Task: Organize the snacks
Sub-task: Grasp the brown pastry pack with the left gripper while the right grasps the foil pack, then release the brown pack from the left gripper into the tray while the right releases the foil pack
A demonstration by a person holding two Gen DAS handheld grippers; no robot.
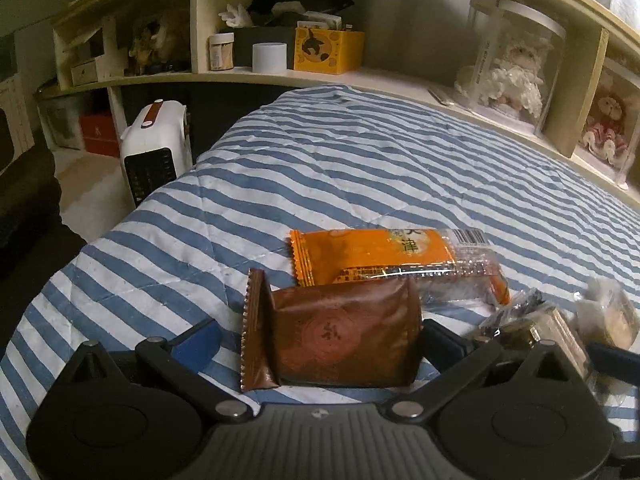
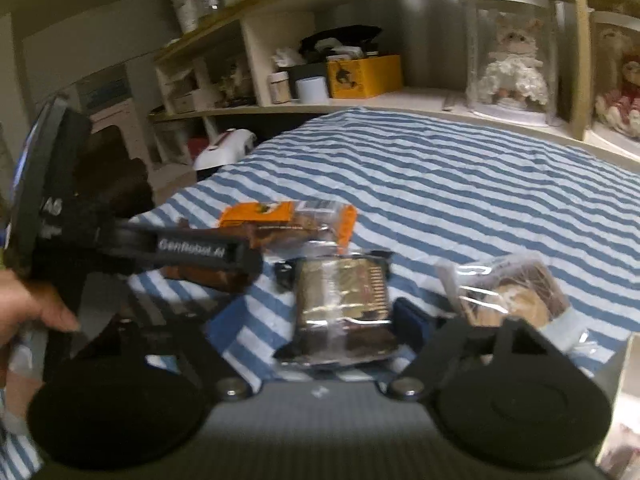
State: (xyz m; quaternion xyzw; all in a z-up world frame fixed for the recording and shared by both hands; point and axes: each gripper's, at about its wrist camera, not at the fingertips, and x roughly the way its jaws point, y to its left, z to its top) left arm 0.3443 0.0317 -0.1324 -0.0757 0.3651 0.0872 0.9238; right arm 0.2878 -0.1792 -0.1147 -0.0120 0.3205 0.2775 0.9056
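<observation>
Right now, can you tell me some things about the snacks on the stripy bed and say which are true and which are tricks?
1. The brown snack packet sits between the fingers of the left gripper. True.
2. The orange packet lies on the shelf. False: it lies on the striped blanket, just behind the brown packet.
3. A shiny dark foil packet lies between the right gripper's fingers. True.
4. The yellow box is on the blanket beside the snacks. False: it stands on the shelf behind the bed.
5. The blanket is plain red. False: it is blue and white striped.
</observation>
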